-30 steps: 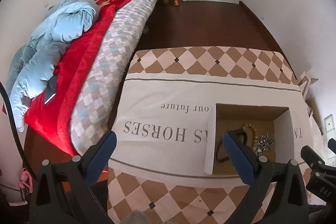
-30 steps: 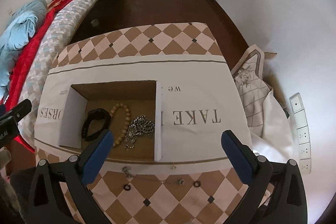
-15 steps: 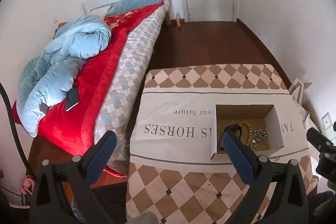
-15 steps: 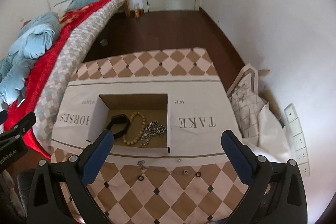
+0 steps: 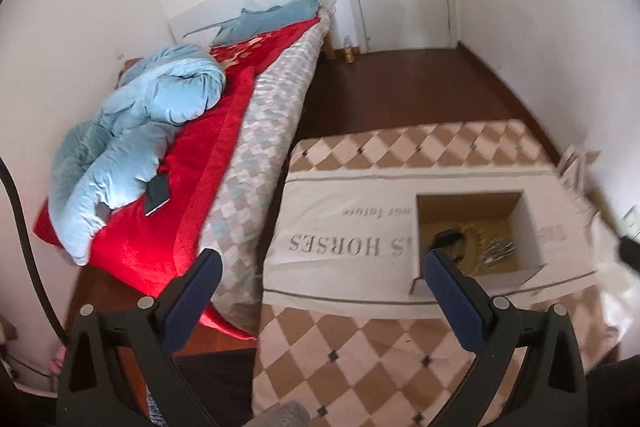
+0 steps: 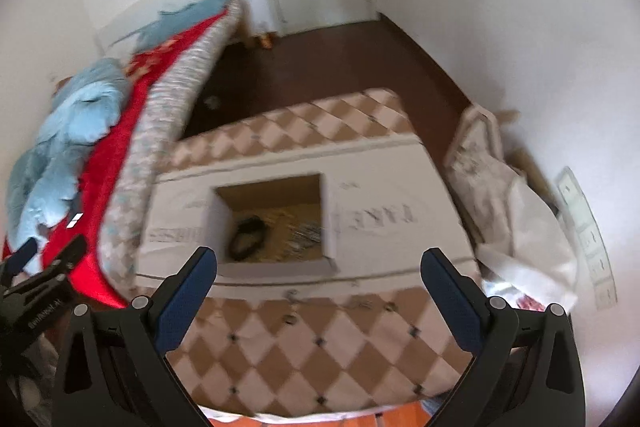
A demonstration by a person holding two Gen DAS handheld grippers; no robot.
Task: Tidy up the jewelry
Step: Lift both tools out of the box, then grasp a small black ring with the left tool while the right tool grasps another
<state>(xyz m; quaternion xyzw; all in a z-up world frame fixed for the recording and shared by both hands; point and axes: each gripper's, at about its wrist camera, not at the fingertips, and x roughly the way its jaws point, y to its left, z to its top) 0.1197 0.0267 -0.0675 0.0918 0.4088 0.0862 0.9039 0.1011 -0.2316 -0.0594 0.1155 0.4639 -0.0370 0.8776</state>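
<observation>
Both claws, left gripper (image 5: 320,267) and right gripper (image 6: 318,265), are hanging spread wide and empty above the table (image 6: 320,355), jewelry sitting blurred inside the open cardboard box (image 6: 328,223), black band (image 6: 248,233) at its left

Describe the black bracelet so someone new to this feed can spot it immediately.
Find the table with the checkered cloth beside the bed, then the open cardboard box sitting on its white printed band. The black bracelet lies on the box floor at its bed-side end, a dark closed loop, unlike the pale beaded strand and silvery chain beside it.
</observation>
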